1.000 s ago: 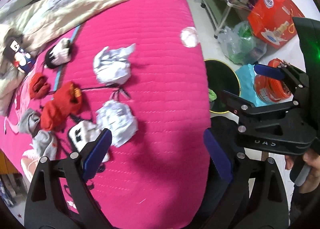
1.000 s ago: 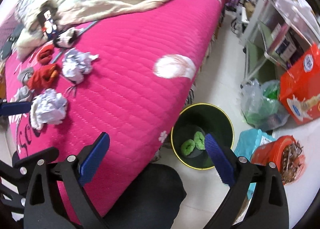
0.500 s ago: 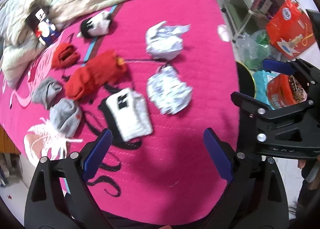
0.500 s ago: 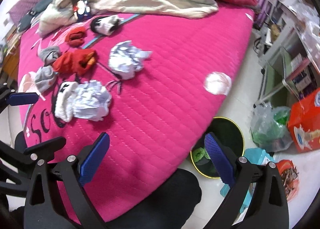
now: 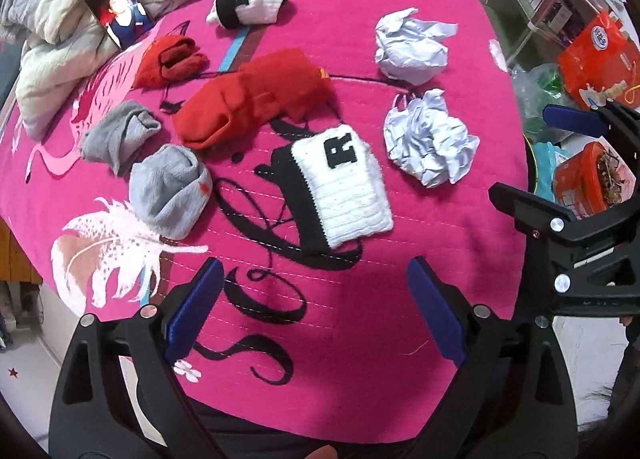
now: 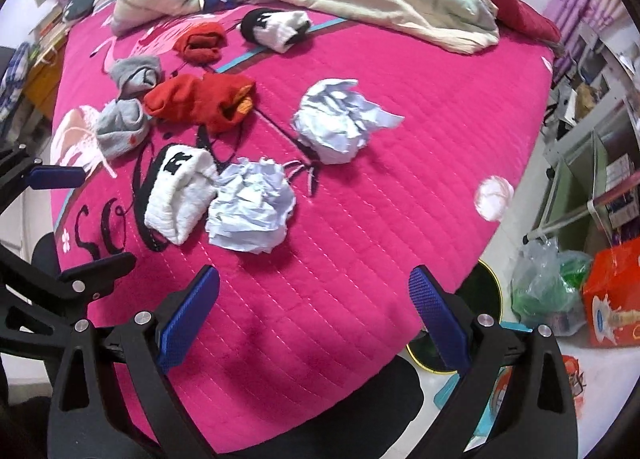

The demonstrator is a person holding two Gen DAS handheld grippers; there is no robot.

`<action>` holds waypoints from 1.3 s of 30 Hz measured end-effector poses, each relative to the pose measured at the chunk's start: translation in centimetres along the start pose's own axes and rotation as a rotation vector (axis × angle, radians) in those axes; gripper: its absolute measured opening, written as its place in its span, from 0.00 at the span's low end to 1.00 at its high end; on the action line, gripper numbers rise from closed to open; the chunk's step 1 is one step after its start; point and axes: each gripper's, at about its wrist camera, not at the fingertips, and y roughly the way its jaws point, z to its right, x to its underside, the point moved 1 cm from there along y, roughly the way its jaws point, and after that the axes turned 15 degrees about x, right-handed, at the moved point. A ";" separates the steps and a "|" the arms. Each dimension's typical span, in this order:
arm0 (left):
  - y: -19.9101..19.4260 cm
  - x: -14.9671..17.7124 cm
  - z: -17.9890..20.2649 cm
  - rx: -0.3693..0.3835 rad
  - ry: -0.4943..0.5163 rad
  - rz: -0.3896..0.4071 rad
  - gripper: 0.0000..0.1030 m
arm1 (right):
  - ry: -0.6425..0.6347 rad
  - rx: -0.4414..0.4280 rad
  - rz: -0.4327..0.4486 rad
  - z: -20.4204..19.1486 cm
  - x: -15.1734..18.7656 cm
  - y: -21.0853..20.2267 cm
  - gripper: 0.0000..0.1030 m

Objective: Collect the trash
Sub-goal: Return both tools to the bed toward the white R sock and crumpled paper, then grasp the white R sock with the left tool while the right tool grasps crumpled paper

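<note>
Approach is the step I judge myself in: both the left gripper (image 5: 312, 299) and right gripper (image 6: 314, 309) hover over the bed (image 6: 420, 107) with fingers spread and empty, so next I centre on the nearer crumpled paper ball (image 6: 250, 215), beside the white sock (image 6: 178, 195), before clenching.

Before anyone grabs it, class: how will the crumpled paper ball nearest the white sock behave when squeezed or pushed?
The nearer paper ball looks loosely crumpled, so it probably weighs little and crushes under the open right tool. Its irregular folds suggest it would tumble, not roll. It touches the white sock, which may shift.
</note>
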 end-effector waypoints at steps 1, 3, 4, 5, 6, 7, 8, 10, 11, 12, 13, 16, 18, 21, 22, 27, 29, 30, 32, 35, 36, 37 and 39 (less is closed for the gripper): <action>0.2 0.0 -0.1 0.006 -0.001 -0.003 0.88 | -0.010 0.000 -0.001 -0.3 -0.1 0.1 0.89; 0.4 -0.1 -0.2 0.002 0.001 -0.008 0.88 | -0.026 0.011 -0.001 -0.5 -0.2 0.2 0.89; 0.7 -0.2 -0.3 0.004 0.000 -0.012 0.88 | -0.031 0.017 -0.001 -0.6 -0.3 0.4 0.89; 0.8 -0.3 -0.4 0.008 -0.001 -0.017 0.88 | -0.033 0.017 -0.004 -0.6 -0.3 0.4 0.89; 1.0 -0.4 -0.5 0.012 -0.002 -0.021 0.88 | -0.035 0.014 -0.007 -0.6 -0.3 0.5 0.89; 1.2 -0.5 -0.5 0.015 0.000 -0.025 0.88 | -0.039 0.009 -0.008 -0.6 -0.3 0.5 0.89; 1.4 -0.6 -0.6 0.016 0.005 -0.028 0.88 | -0.044 0.011 -0.007 -0.7 -0.3 0.5 0.89; 1.7 -0.8 -0.5 0.017 0.018 -0.033 0.88 | -0.052 0.015 -0.007 -0.7 -0.3 0.5 0.89; 1.9 -0.9 -0.4 0.015 0.025 -0.036 0.88 | -0.055 0.013 -0.010 -0.7 -0.3 0.6 0.89; 2.2 -1.1 -0.4 0.011 0.033 -0.038 0.88 | -0.058 0.012 -0.013 -0.8 -0.2 0.7 0.89; 2.5 -1.2 -0.3 0.008 0.040 -0.040 0.88 | -0.063 0.013 -0.015 -0.8 -0.2 0.8 0.89; 3.5 -1.7 -0.4 0.005 0.052 -0.055 0.88 | -0.081 0.022 -0.017 -0.9 -0.1 0.9 0.89; 4.1 -2.0 -0.4 0.008 0.058 -0.063 0.88 | -0.086 0.014 -0.021 -0.9 0.0 1.0 0.89; 5.1 -2.7 -0.2 0.018 0.068 -0.067 0.88 | -0.101 0.014 -0.026 -1.0 0.2 1.3 0.89; 5.5 -3.0 -0.3 0.010 0.064 -0.066 0.88 | -0.107 0.006 -0.032 -1.1 0.2 1.6 0.89; 5.6 -3.8 -1.2 0.075 0.034 -0.015 0.65 | -0.146 -0.033 -0.034 -2.1 -0.1 2.4 0.89; 5.0 -3.9 -1.5 0.092 0.034 -0.006 0.44 | -0.173 -0.046 -0.026 -2.7 -0.4 2.8 0.89; 4.8 -3.8 -1.6 0.085 0.034 -0.004 0.40 | -0.183 -0.052 -0.022 -3.0 -0.6 3.0 0.88; 4.6 -3.8 -2.1 0.105 0.018 -0.002 0.38 | -0.203 -0.071 -0.017 -3.5 -1.2 3.6 0.88; 4.5 -3.9 -2.8 0.119 0.003 -0.004 0.38 | -0.237 -0.080 -0.004 -4.4 -1.9 4.3 0.88; 4.5 -3.9 -3.1 0.121 0.003 -0.004 0.38 | -0.248 -0.082 -0.003 -4.6 -2.1 4.5 0.88; 4.5 -4.0 -3.2 0.123 0.002 -0.005 0.38 | -0.256 -0.083 -0.003 -4.8 -2.3 4.7 0.88; 4.4 -4.0 -3.5 0.128 -0.001 -0.007 0.38 | -0.275 -0.084 0.001 -5.3 -2.8 5.2 0.88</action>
